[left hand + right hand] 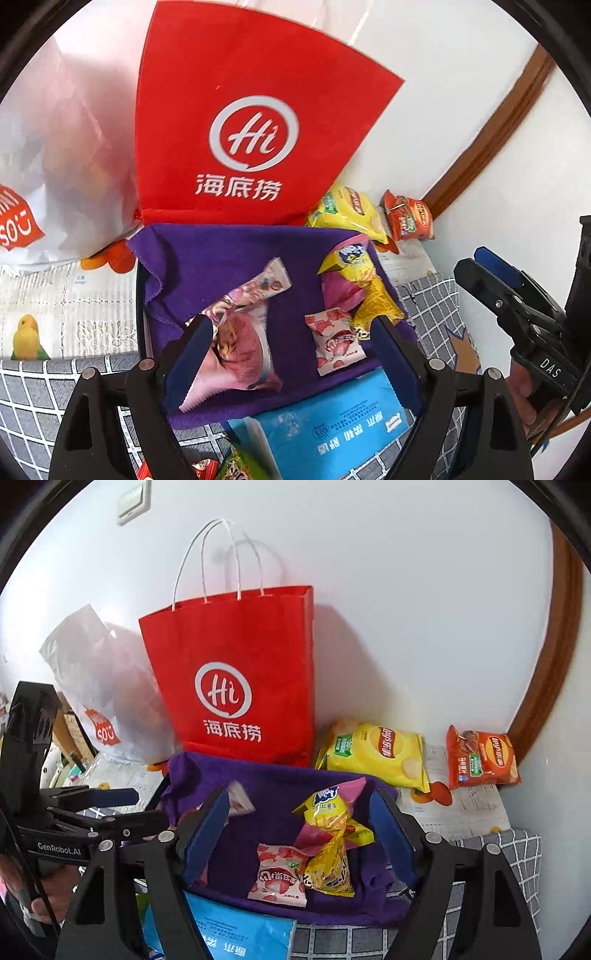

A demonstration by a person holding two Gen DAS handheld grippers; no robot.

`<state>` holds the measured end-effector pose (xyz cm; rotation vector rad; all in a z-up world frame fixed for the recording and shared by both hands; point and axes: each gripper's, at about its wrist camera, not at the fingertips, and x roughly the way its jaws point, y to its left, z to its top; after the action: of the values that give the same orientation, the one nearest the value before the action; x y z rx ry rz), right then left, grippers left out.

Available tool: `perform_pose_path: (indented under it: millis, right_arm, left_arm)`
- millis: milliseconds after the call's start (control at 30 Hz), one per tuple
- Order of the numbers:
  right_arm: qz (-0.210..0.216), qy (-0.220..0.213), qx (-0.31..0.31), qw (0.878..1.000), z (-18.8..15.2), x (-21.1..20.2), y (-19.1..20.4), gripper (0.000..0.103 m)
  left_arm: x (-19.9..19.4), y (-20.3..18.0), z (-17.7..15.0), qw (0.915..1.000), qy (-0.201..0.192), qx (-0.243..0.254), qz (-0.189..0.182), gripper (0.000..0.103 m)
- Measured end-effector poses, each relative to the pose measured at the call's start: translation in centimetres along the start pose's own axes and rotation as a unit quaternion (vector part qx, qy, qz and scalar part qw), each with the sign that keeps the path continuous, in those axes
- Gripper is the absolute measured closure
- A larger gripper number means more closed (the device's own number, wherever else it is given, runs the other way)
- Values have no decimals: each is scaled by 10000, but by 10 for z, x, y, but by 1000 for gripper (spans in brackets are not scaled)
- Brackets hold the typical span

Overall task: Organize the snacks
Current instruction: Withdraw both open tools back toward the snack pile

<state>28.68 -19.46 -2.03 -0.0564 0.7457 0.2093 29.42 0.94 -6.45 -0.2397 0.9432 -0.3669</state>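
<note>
Entry, snacks in the purple-lined bin (229,254): we count four small packets on the cloth. We judge all of them light, soft and crinkly, their film slippery and the contents likely crushable, so we would pinch each across a flat sealed end or its narrow middle, gently.

- Pink packet (240,343): long axis runs from lower left to upper right in the left wrist view, its serrated end toward the camera.
- Small strawberry packet (279,877): lies flat, near upright in both views (print reads upside down from the right wrist).
- Yellow packet (328,853) with a pink one beneath it: long axis roughly toward the back wall, top seam pointing away.

Left gripper (291,350): jaws spread, nothing pressed between them, pink packet just beside the left finger. Right gripper (299,827): likewise released, hanging over the yellow packet.

Beyond the bin: two crisp bags, yellow (376,755) and orange (480,760), by the wall; a red paper bag (236,672); a blue tissue pack (332,428) in front.
</note>
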Motion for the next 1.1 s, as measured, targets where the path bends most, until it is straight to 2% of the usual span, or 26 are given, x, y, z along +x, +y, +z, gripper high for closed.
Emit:
perform_pose_path:
  millis: [133, 300, 433, 633, 767, 933, 1000, 1033, 1100]
  right_arm:
    - [-72, -10, 130, 9999, -5, -12, 0, 18]
    - [-546, 150, 292, 9980, -16, -25, -1, 18]
    - [-569, 151, 446, 9973, -32, -40, -7, 18]
    - [-811, 44, 262, 9964, -53, -70, -6, 18]
    - [-914, -90, 273, 9954, -70, -94, -6, 18]
    - [-690, -137, 501, 9963, -83, -113, -8, 18]
    - [-581, -163, 553, 9966, -88, -118, -6, 18]
    - [-567, -148, 554, 9967, -90, -120, -4, 18]
    - [-529, -41, 497, 9974, -93, -122, 1, 16]
  left_arm:
    - [-8, -8, -2, 9998, -25, 177, 128, 17]
    - [-19, -16, -3, 9993, -33, 268, 260, 17]
    - [-37, -24, -6, 9983, -276, 394, 338, 18]
    - [-72, -35, -11, 9953, -835, 477, 61, 18]
    - [-87, -43, -13, 9944, -961, 440, 2, 18]
    - [-110, -50, -29, 9886, -1435, 409, 220, 18]
    - [-119, -53, -37, 9863, -1499, 606, 342, 17]
    - [-123, -55, -42, 9848, -1508, 686, 530, 17]
    - [-129, -54, -49, 9834, -1522, 684, 710, 17]
